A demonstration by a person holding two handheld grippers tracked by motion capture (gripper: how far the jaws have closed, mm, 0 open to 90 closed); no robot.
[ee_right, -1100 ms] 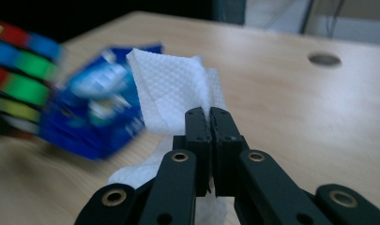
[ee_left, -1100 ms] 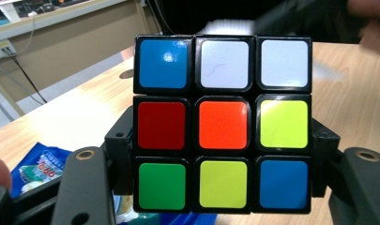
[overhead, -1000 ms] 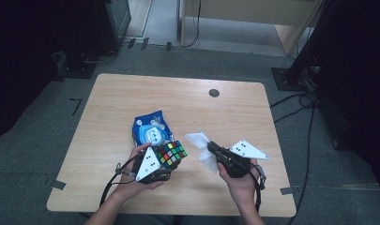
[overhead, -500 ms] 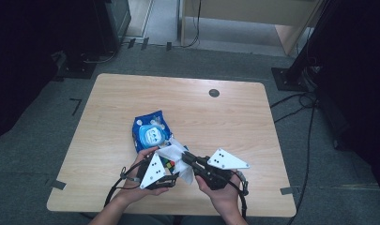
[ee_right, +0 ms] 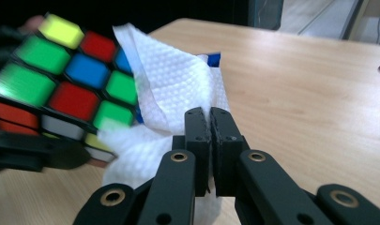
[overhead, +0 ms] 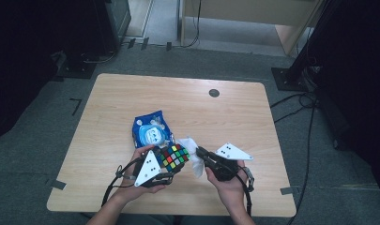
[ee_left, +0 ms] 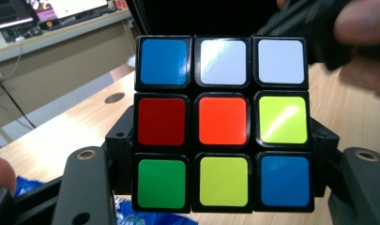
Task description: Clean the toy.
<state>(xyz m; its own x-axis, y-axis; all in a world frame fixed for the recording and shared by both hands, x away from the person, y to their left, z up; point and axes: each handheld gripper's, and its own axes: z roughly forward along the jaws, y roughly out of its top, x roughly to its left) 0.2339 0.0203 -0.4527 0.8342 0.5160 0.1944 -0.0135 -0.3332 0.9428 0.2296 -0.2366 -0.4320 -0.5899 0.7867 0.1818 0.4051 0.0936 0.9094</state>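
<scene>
Blue wipes pack (overhead: 149,132) on wooden table (overhead: 131,93); dark round grommet (overhead: 214,93) near far edge.

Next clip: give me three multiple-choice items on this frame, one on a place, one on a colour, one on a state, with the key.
1. Where does the blue wipes pack lie?
A. On the table just beyond the puzzle cube
B. At the table's far right corner
C. On the floor

2. What colour is the centre square of the puzzle cube face seen in the left gripper view?
A. White
B. Orange
C. Green

3. What is the right tool doing?
A. Standing wide open over bare wood
B. Clamped on the cube
C. Shut on the white wipe

Key: 1 A, the high view shows the pack on the table right behind the cube held in the left tool. 2 B, the middle square is orange, between a red and a yellow one. 3 C, the right gripper view shows its jaws pressed together with the wipe pinched between them.
</scene>
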